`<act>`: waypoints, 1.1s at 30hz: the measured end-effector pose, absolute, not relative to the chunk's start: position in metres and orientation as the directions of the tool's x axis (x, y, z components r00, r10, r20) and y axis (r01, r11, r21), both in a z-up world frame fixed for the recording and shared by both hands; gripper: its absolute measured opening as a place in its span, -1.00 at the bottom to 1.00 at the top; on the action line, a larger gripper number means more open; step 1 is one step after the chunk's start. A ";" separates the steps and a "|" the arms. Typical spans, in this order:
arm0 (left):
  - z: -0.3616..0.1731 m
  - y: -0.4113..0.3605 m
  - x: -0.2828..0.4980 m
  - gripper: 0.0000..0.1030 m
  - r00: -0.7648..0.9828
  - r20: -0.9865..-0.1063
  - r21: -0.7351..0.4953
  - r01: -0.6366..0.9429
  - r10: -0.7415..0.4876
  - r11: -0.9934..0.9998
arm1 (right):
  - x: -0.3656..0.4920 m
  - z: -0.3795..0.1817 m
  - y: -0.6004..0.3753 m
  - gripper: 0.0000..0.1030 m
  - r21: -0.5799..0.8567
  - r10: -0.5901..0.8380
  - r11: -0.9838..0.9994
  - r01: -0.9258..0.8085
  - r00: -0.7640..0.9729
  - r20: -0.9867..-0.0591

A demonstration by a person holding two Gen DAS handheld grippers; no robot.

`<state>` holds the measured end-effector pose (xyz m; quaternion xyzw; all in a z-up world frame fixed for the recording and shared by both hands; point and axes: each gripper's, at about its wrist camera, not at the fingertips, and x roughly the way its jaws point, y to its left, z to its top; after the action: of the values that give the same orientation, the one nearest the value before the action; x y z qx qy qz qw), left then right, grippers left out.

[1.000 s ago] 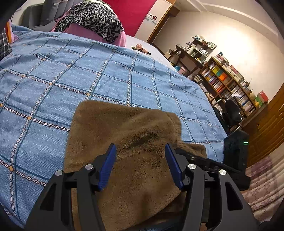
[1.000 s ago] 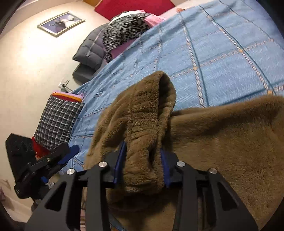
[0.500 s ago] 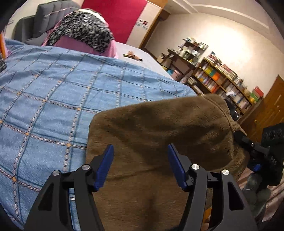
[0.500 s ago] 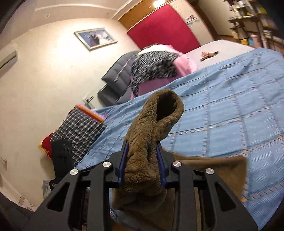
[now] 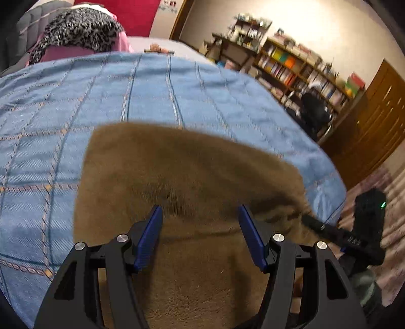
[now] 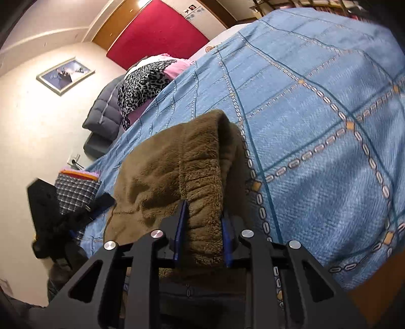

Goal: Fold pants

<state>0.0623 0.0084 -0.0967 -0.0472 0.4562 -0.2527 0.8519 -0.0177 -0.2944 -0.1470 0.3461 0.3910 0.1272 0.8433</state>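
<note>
No legible text, label, brand or number anywhere. Small stickers with pictograms on the pale wall strip (image 6: pixel 190 10) beside the red panel (image 6: pixel 157 33), too small to read. Book spines on the bookshelf (image 5: pixel 298 68) blurred, unreadable.

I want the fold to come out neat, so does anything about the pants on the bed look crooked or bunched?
Yes. The brown fleece pants are bunched at the gathered waistband between the right gripper pads, whose jaws are closing. On the blue checked bedspread their far edge runs slanted, not square. The left gripper stands open above them.
</note>
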 end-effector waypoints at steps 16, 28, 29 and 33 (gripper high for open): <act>-0.102 -0.024 0.023 0.36 0.488 -0.744 -0.165 0.526 -0.456 0.834 | -0.016 -0.100 -0.307 -0.01 0.615 0.361 0.788 0.038 0.780 -0.510; -0.123 -0.028 0.018 0.43 0.461 -0.757 -0.174 0.540 -0.463 0.823 | 0.069 -0.101 -0.241 -0.01 0.444 0.301 0.896 0.009 0.723 -0.622; -0.125 -0.028 0.018 0.44 0.458 -0.756 -0.178 0.544 -0.468 0.820 | 0.072 -0.107 -0.242 -0.01 0.427 0.277 0.904 0.028 0.722 -0.635; -0.131 -0.033 0.014 0.45 0.452 -0.747 -0.166 0.584 -0.488 0.795 | 0.079 -0.151 -0.249 -0.04 0.428 0.277 0.902 0.047 0.699 -0.659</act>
<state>0.0137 -0.0330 -0.1306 0.0572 0.4181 -0.3152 0.8501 0.0793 -0.2493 -0.1512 0.2114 0.3826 0.0641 0.8971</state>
